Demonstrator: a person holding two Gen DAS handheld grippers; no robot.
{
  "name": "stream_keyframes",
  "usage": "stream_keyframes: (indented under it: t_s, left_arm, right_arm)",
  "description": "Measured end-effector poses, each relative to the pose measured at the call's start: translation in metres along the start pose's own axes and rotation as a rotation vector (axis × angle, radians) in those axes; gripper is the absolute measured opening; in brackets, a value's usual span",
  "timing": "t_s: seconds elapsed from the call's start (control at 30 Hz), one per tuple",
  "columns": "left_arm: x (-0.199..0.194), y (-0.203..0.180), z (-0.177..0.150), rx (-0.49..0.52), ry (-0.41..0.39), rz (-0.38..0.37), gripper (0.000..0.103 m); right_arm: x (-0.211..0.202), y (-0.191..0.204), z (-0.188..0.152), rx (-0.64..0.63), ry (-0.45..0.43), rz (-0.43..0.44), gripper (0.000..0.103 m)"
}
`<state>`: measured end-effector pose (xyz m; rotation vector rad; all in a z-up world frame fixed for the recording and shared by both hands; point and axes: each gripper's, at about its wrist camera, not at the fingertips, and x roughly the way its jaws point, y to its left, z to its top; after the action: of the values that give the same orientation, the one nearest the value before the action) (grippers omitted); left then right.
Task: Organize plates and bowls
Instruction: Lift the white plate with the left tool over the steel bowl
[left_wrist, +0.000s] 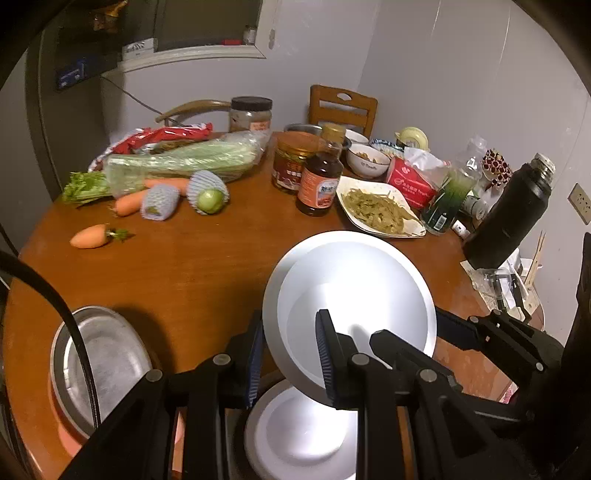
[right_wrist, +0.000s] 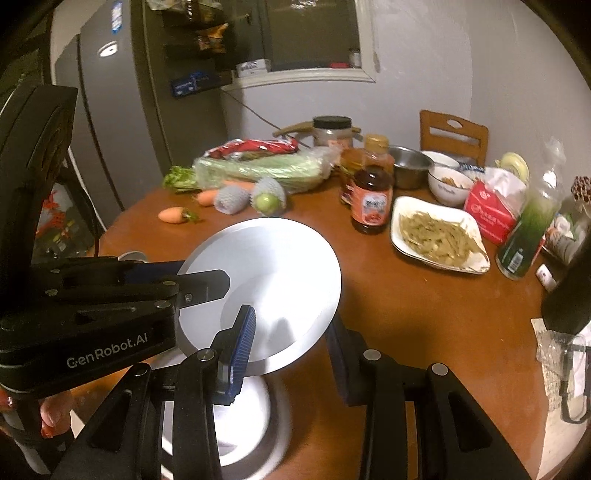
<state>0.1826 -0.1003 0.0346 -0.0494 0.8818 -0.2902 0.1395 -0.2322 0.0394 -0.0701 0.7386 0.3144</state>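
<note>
White and round, the shallow ceramic plate (left_wrist: 354, 306) hangs tilted above the near edge of the round brown wooden table (left_wrist: 192, 266), held from both sides. My left gripper (left_wrist: 291, 354) has its blue ribbed pads on either side of the plate's near rim, one pad on the upper face and one behind, so it is closed on the plate. My right gripper (right_wrist: 291, 343) does the same from the opposite side: one blue pad (right_wrist: 243, 336) lies on the plate's face and the other sits behind the rim.

Directly below the lifted plate, at the table's near edge, lies a second white plate (left_wrist: 299, 435); the right wrist view shows it too, but blurred (right_wrist: 258, 424).

Only the left view shows the stainless steel bowl (left_wrist: 103, 362) at the near left edge, seated on something orange, and the black thermos flask (left_wrist: 509, 218) at the right edge. Only the right view shows the grey refrigerator (right_wrist: 110, 122) beyond the table's left edge.

Both views show the white dish of green vegetable strips (right_wrist: 439, 236) toward the far right, just beside the brown sauce bottle (right_wrist: 371, 195).
</note>
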Motion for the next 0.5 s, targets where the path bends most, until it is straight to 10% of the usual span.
stream_keyframes:
  t_s: [0.5]
  left_arm:
    - [-0.049,0.014,-0.034,0.006,-0.054,0.017,0.027]
  right_arm:
    - [-0.030,0.052,-0.014,-0.057,-0.037,0.005,0.040]
